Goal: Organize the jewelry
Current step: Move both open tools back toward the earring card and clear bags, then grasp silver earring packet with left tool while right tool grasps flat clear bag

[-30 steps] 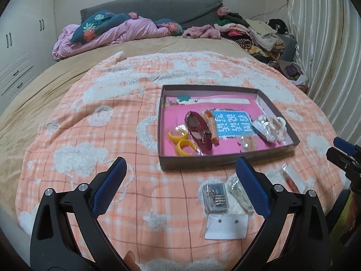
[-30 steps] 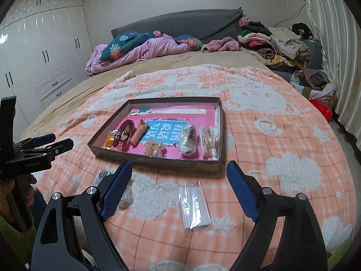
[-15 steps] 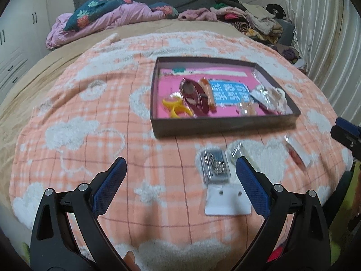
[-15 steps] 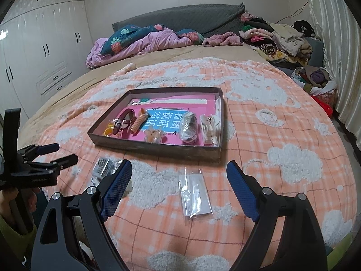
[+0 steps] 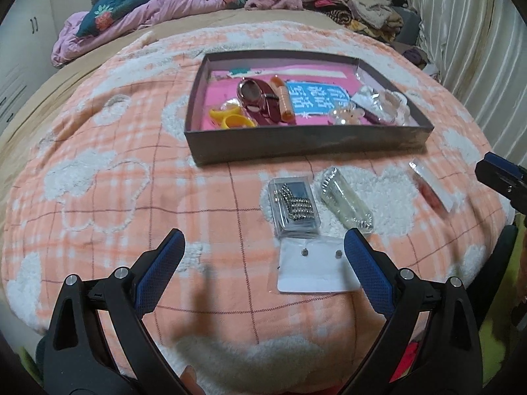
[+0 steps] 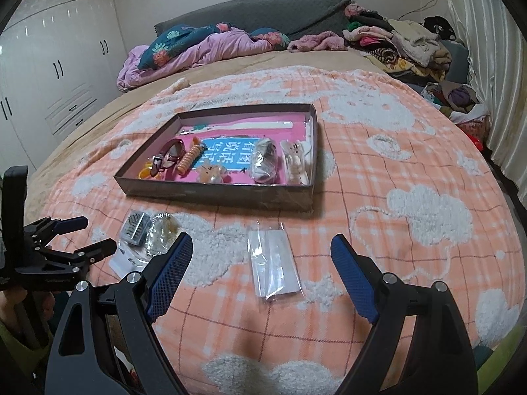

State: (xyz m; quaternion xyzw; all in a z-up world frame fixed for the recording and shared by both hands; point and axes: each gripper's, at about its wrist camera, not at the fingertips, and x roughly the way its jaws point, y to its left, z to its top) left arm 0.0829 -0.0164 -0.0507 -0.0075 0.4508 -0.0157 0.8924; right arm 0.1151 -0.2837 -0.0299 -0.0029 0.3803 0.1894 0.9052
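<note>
A shallow grey box point(image 5: 309, 146) point(image 6: 214, 194) with a pink floor lies on the bed and holds dark red sunglasses point(image 5: 255, 97), yellow rings point(image 5: 232, 118), an orange spiral tie point(image 6: 189, 159) and clear packets. In front of it lie a clear case of silver beads point(image 5: 294, 205), a clear tube-like packet point(image 5: 346, 199), a white card with two studs point(image 5: 318, 268) and a flat clear bag point(image 6: 273, 265). My left gripper point(image 5: 262, 251) is open, low over the blanket beside the card. My right gripper point(image 6: 260, 251) is open, with the flat bag lying between its fingers.
An orange-and-white checked blanket point(image 5: 108, 171) covers the bed. Pillows and a purple quilt point(image 6: 197, 49) are piled at the head, clothes point(image 6: 395, 42) at the back right. White wardrobes point(image 6: 49, 65) stand at left, a curtain point(image 5: 477, 33) at right.
The left gripper has sunk and tilted down toward the loose packets, which now sit higher and larger in its view. The right gripper has dropped a little toward the flat bag.
</note>
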